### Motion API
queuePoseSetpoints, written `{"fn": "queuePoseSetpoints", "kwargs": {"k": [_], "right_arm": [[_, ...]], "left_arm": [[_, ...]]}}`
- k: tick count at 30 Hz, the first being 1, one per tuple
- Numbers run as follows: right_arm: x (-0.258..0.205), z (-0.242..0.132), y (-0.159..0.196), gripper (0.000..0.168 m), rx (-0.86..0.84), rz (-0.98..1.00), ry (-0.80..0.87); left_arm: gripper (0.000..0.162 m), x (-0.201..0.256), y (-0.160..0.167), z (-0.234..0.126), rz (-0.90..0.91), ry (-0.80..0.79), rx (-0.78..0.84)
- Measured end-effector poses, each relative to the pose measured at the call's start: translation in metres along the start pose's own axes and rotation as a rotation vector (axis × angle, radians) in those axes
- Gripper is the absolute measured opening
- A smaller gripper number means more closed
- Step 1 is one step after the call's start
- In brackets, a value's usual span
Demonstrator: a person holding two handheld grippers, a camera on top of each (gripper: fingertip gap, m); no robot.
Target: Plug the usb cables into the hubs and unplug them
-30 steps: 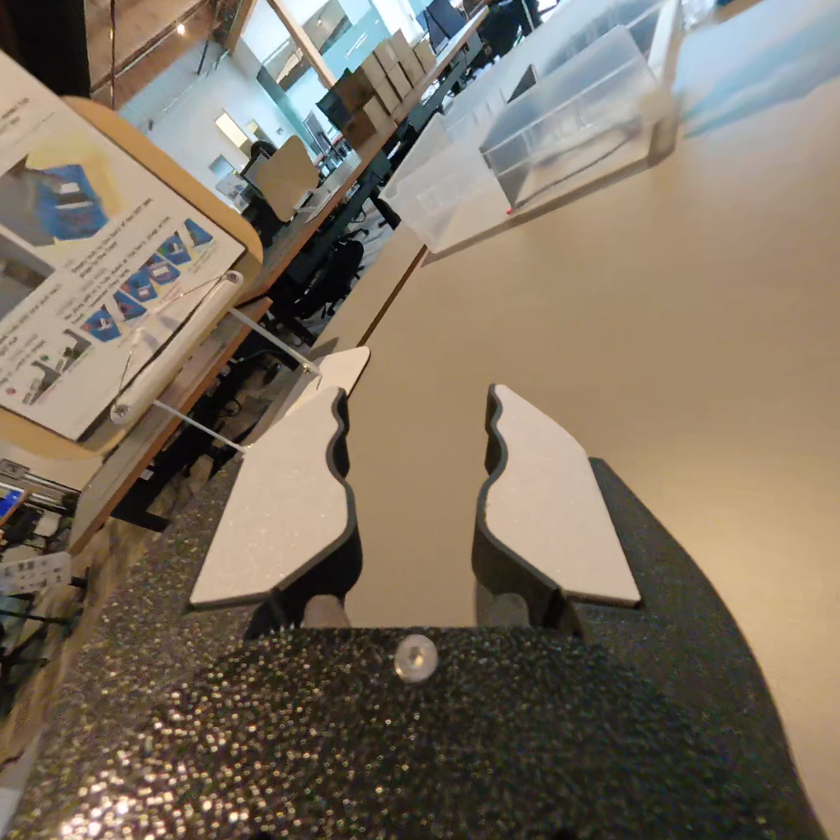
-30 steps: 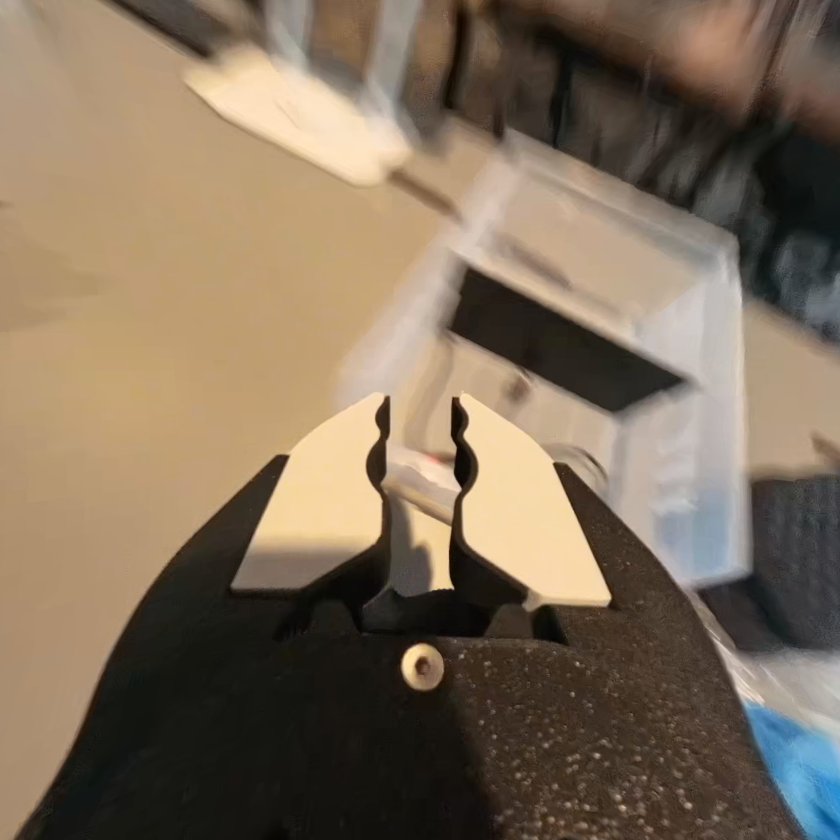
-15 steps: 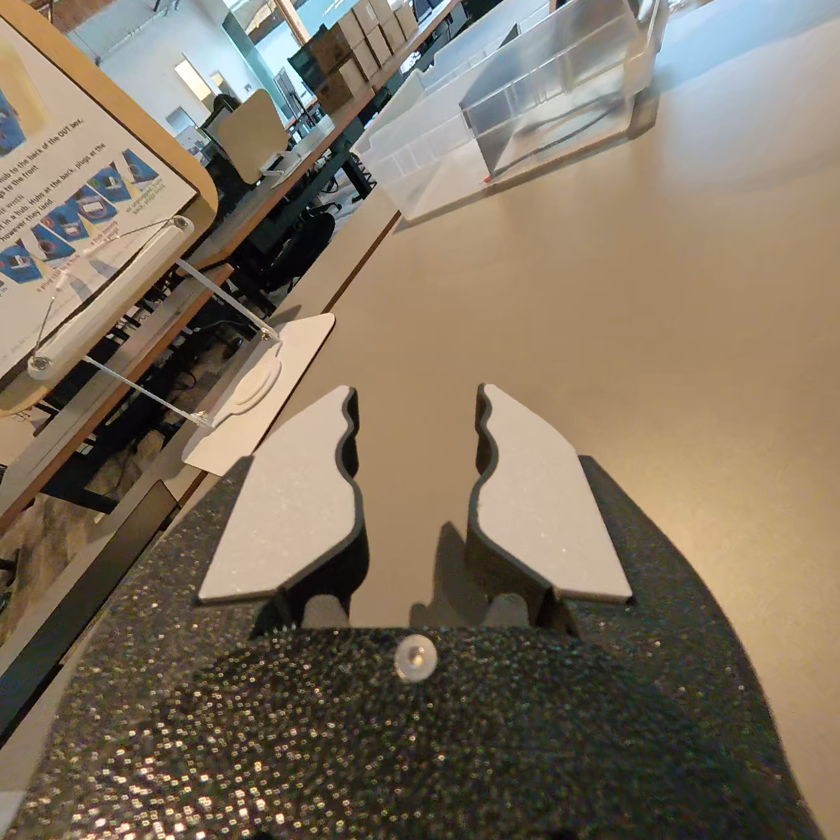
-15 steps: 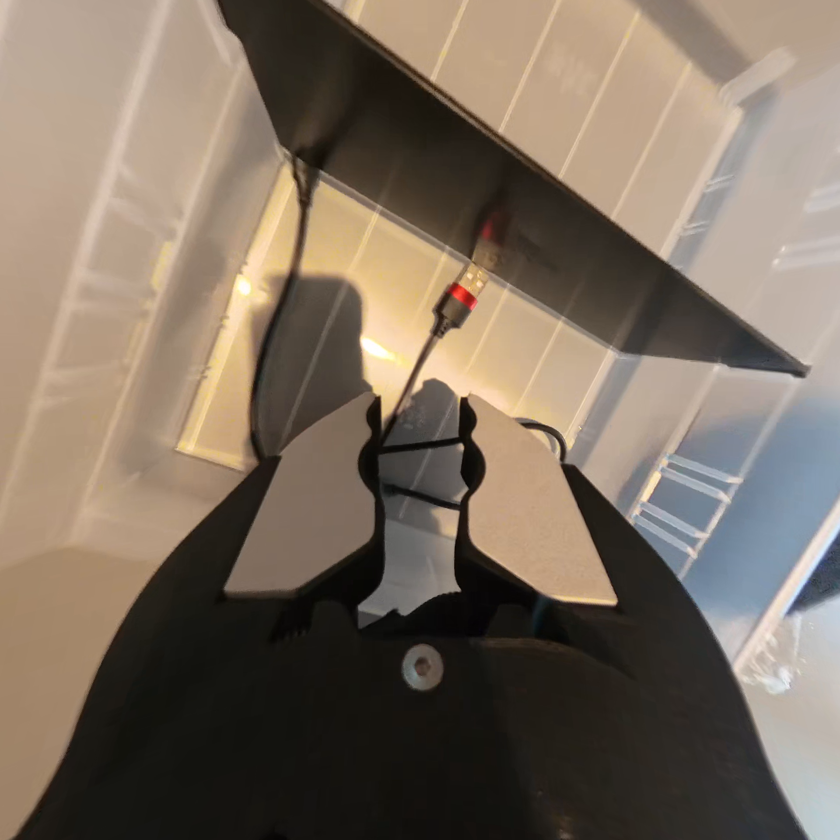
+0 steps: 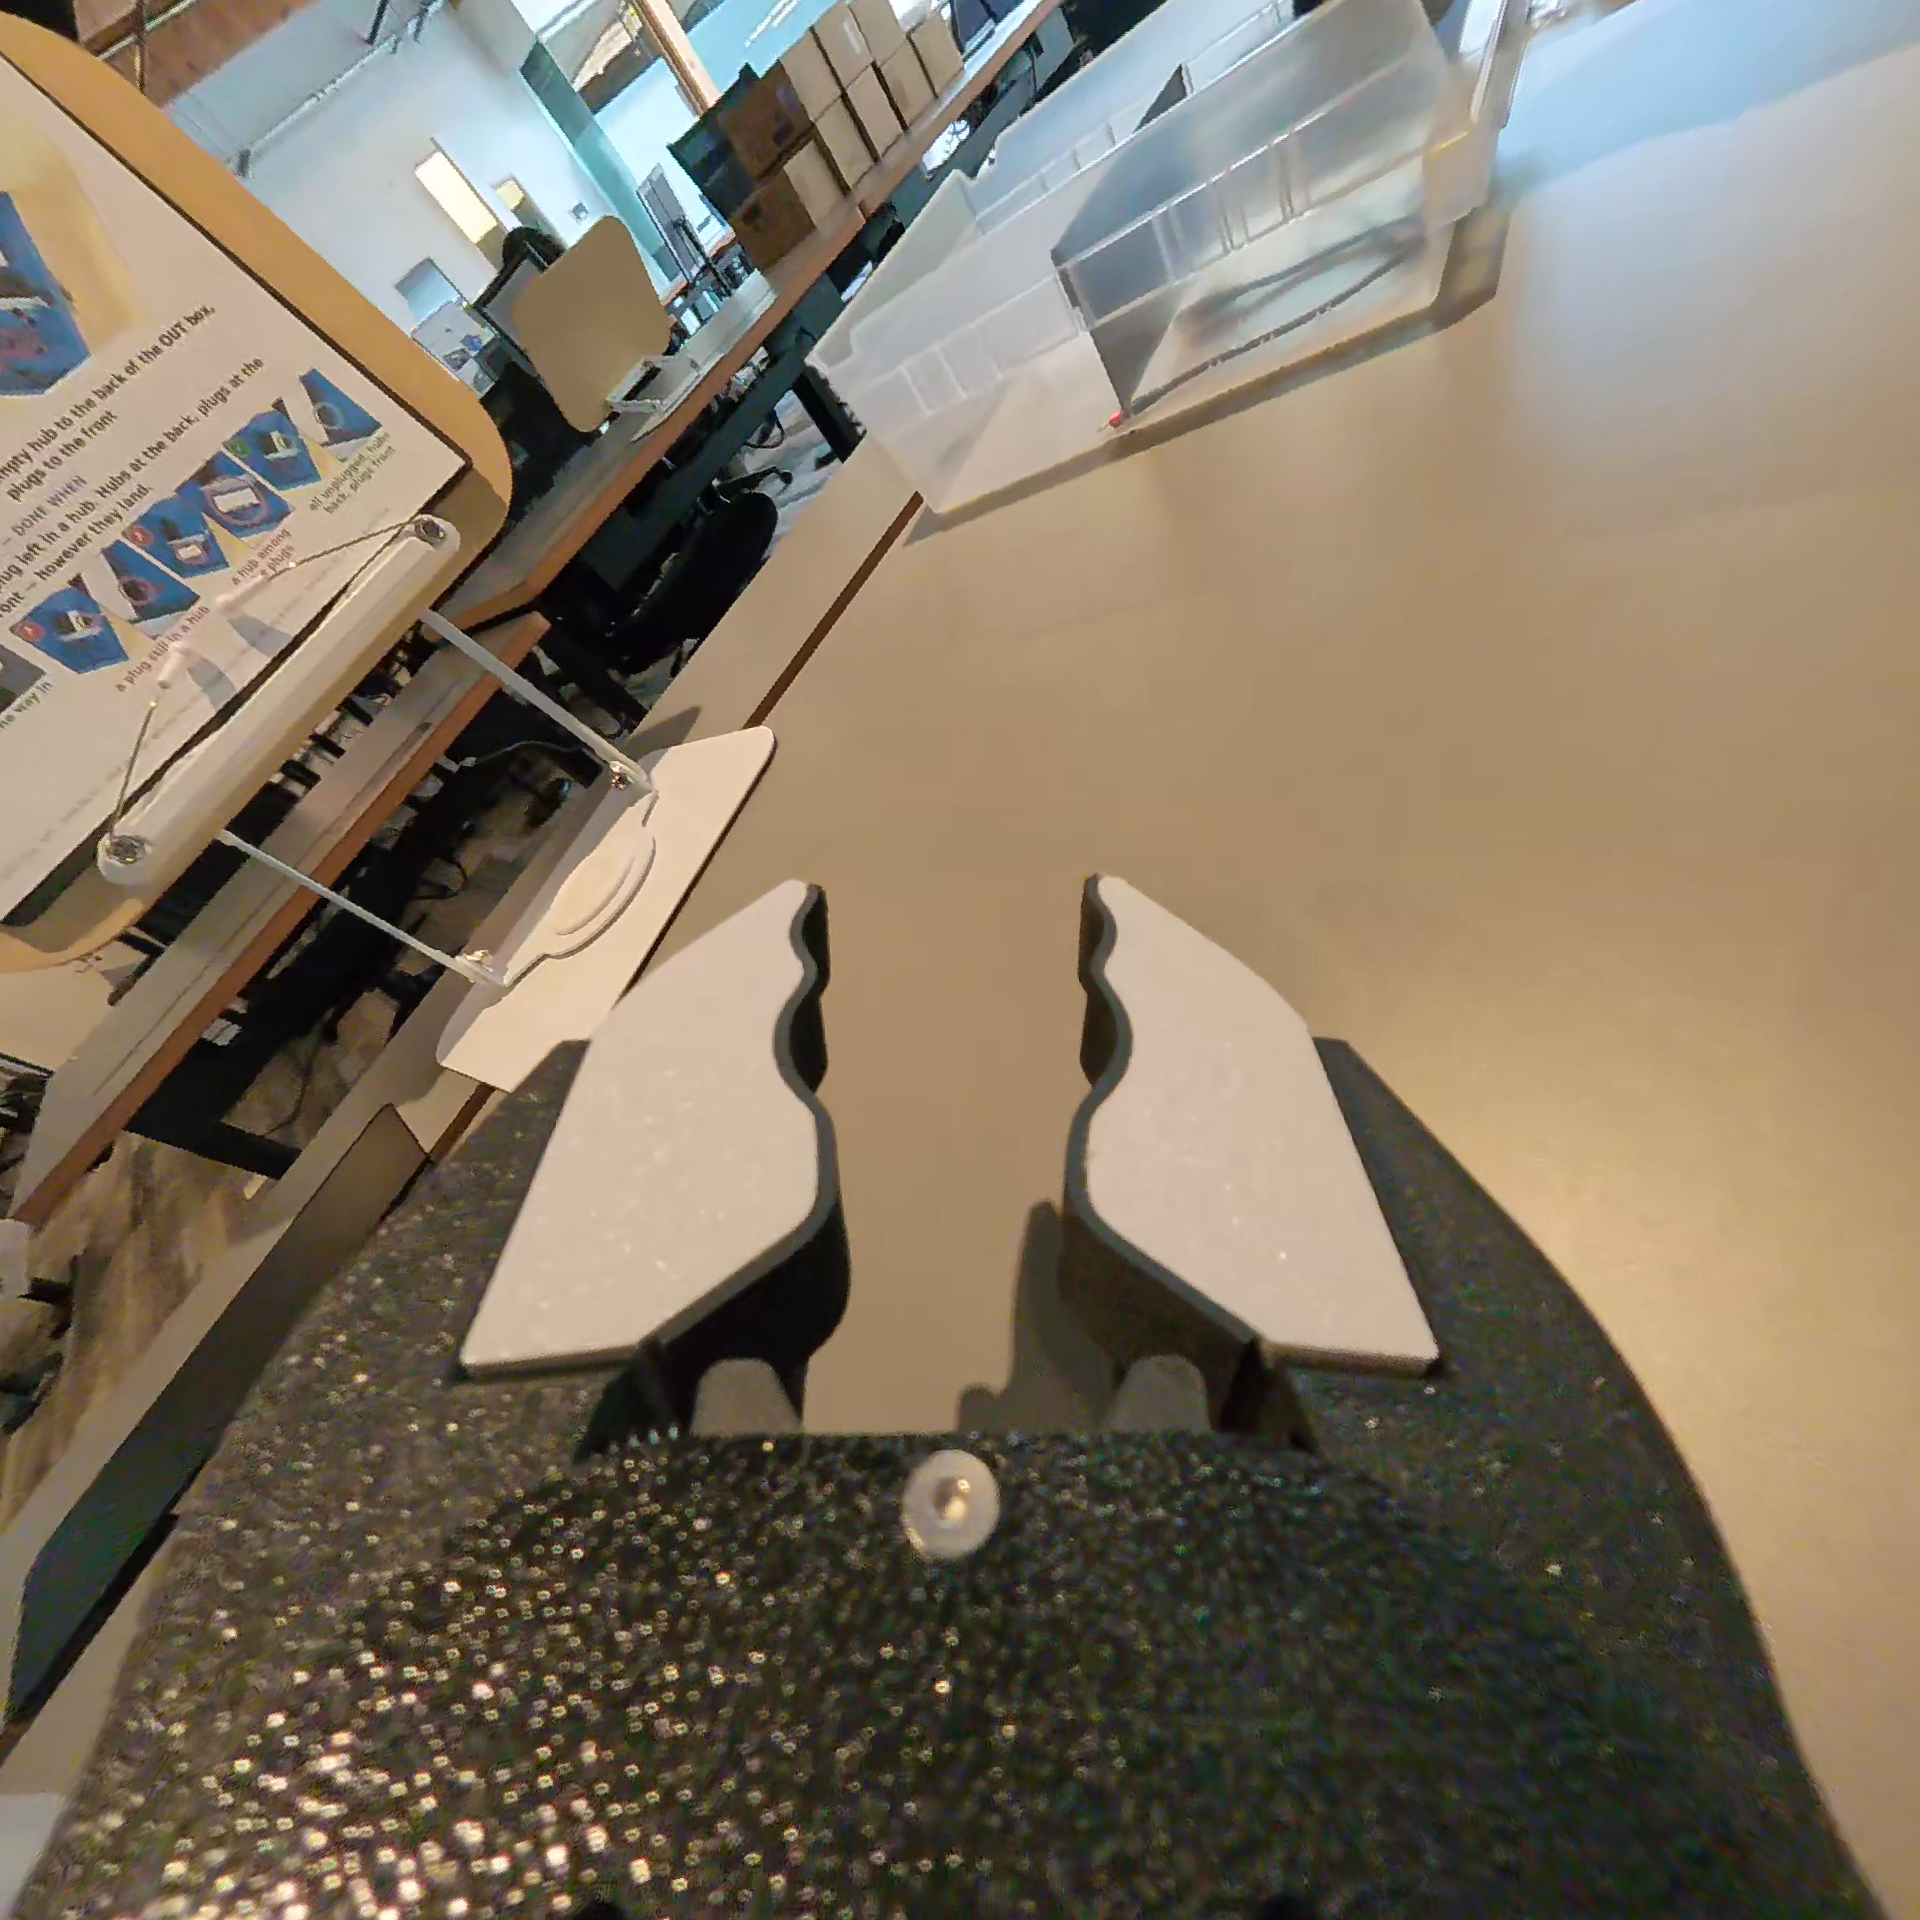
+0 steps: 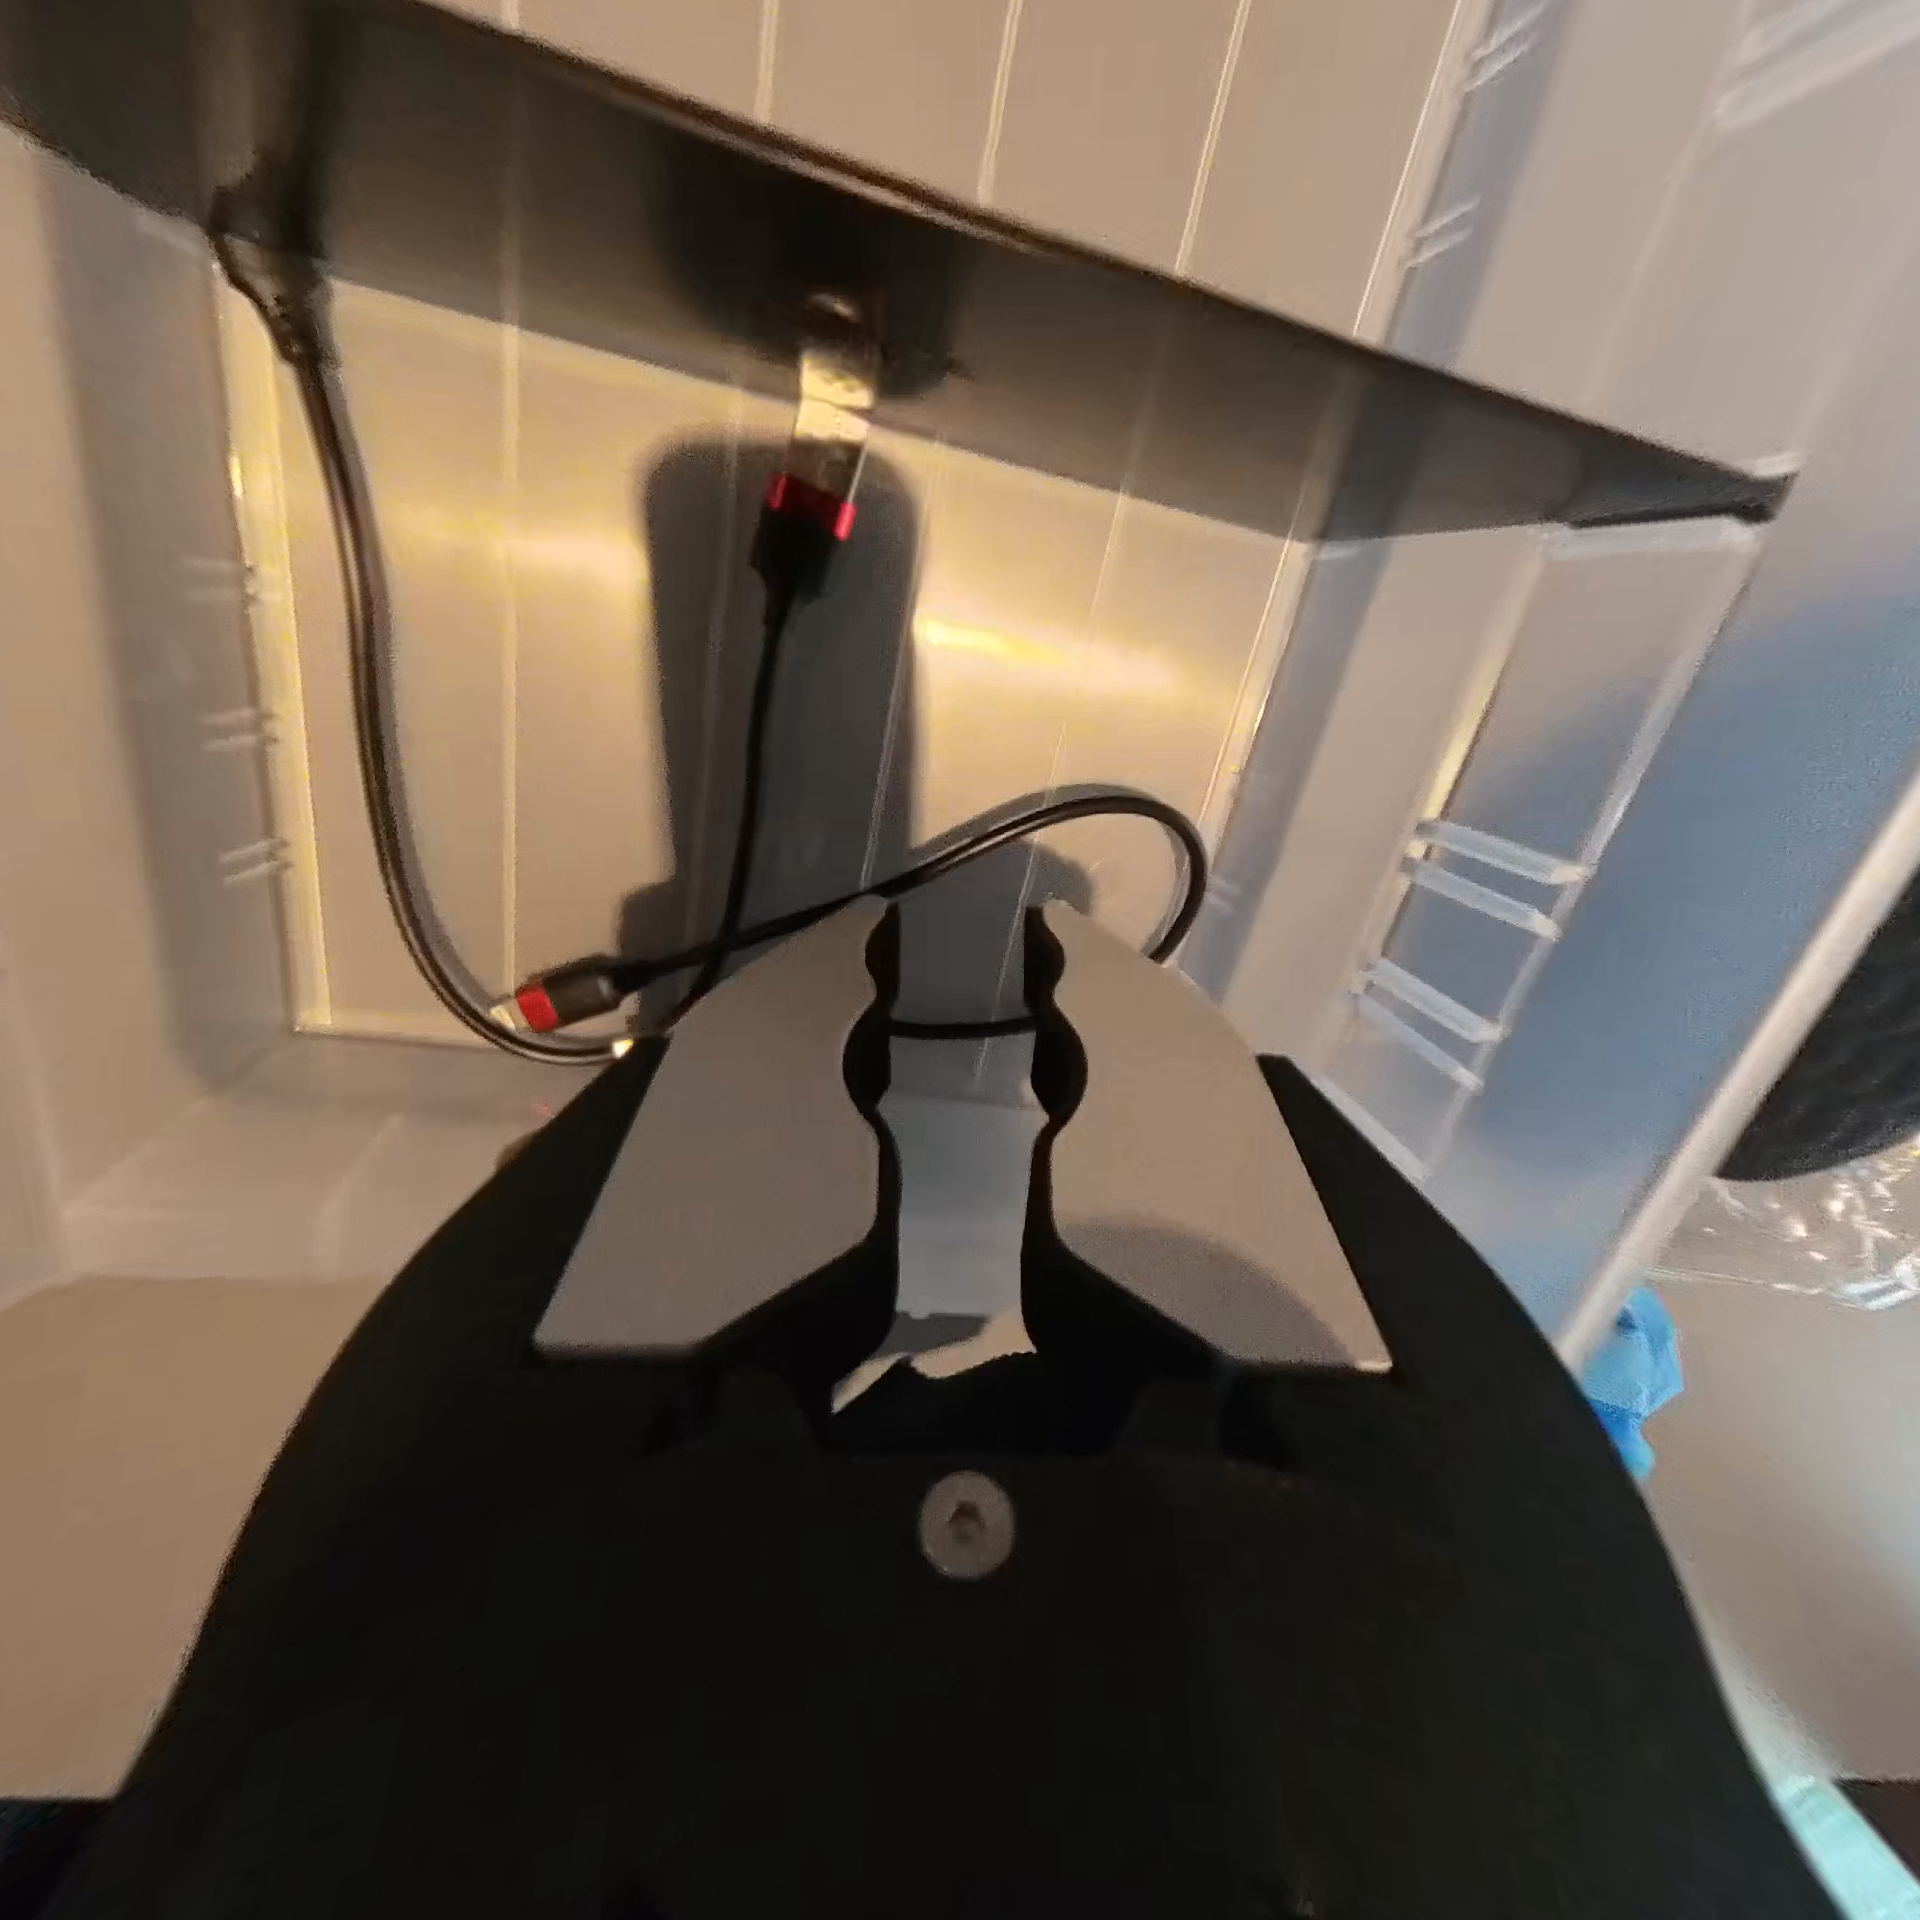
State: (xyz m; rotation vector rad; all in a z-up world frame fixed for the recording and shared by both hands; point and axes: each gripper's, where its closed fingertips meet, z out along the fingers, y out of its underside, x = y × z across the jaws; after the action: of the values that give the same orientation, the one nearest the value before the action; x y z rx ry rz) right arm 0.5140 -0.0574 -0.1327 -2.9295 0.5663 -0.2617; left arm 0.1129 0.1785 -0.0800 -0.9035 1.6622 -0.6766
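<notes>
Beige worktop (image 5: 1351,727) stretches ahead in the left wrist view, with an open office behind it, a printed instruction sheet (image 5: 156,499) on a stand at the left and two clear plastic bins (image 5: 1247,260) at the far end. The left gripper (image 5: 951,1029) hovers low over the bare surface, jaws spread wide and holding nothing. The right gripper (image 6: 956,997) reaches into a clear bin (image 6: 1558,831), jaws parted by a narrow gap with a thin black cable (image 6: 956,1029) crossing between them, not clamped. Beyond it a black hub (image 6: 935,312) lies across the bin, a red-collared usb plug (image 6: 810,499) seated in its near edge. That cable's other red-tipped connector (image 6: 551,1003) lies loose on the bin floor.
</notes>
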Motion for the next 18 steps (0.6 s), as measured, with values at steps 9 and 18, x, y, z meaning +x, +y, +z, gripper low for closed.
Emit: {"fn": "queuePoseSetpoints", "kwargs": {"k": [9, 18], "right_arm": [[-0.001, 0.022, 0.003, 0.021, -0.067, 0.079, -0.036], [-0.007, 0.026, 0.002, 0.005, -0.046, 0.117, -0.078]], "left_arm": [[0.046, 0.005, 0.001, 0.001, 0.058, 0.009, -0.021], [0.046, 0.007, -0.001, -0.001, 0.101, -0.002, -0.03]]}}
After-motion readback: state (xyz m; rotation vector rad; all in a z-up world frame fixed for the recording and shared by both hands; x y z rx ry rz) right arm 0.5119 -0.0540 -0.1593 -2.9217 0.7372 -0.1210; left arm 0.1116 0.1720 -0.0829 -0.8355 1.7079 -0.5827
